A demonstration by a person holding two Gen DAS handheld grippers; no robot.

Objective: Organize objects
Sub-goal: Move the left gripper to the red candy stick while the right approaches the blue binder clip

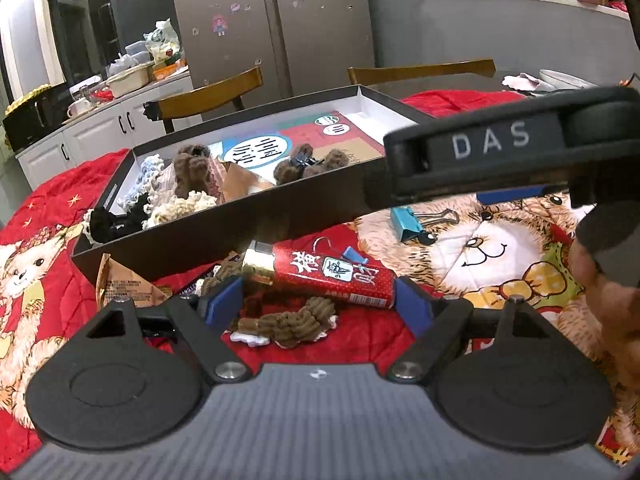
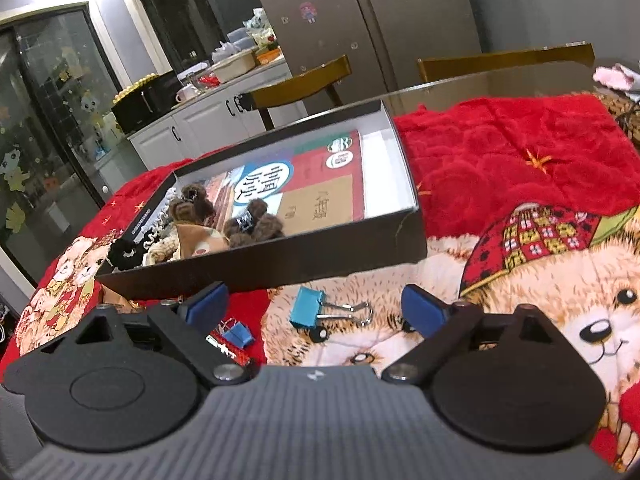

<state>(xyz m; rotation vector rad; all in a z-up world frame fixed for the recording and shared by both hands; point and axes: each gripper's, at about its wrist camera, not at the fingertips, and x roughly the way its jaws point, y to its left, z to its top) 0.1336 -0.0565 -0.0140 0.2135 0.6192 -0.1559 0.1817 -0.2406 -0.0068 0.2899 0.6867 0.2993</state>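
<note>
Fingers spread wide on both sides: left gripper (image 1: 320, 300) straddles the red box (image 1: 332, 280) untouched, right gripper (image 2: 316, 308) hovers released over the blue binder clip (image 2: 308, 312).

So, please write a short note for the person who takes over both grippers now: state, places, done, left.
Left gripper: open, empty, red rectangular packet between its fingers, not pressed.
Right gripper: open, empty, above the large blue metal binder clip.
Black shallow cardboard box on the red bear blanket already holds several knitted scrunchies.
Left outside: packet, brown knitted scrunchie, large clip, small blue clip.
</note>
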